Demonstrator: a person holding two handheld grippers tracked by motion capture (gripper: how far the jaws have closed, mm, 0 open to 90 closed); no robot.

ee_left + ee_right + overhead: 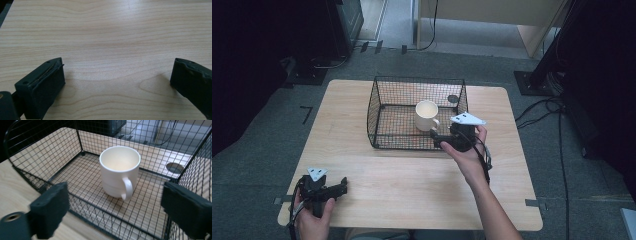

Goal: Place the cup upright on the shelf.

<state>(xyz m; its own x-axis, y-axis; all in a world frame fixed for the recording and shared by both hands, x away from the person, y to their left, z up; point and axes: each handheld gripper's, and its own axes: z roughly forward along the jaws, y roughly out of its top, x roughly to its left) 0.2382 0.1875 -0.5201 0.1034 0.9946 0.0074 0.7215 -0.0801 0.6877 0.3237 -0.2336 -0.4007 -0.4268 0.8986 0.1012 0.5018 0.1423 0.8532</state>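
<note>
A white mug stands upright inside a black wire basket at the back middle of the wooden table. In the right gripper view the mug has its handle turned toward the camera, on the floor of the basket. My right gripper hovers at the basket's front right corner. It is open, and the mug stands beyond its jaws, untouched. My left gripper rests near the table's front left corner, open over bare wood.
A round hole in the tabletop lies behind the basket's right rear corner. Cables trail over the grey floor to the right of the table. A dark stand base sits beyond the table's far right corner.
</note>
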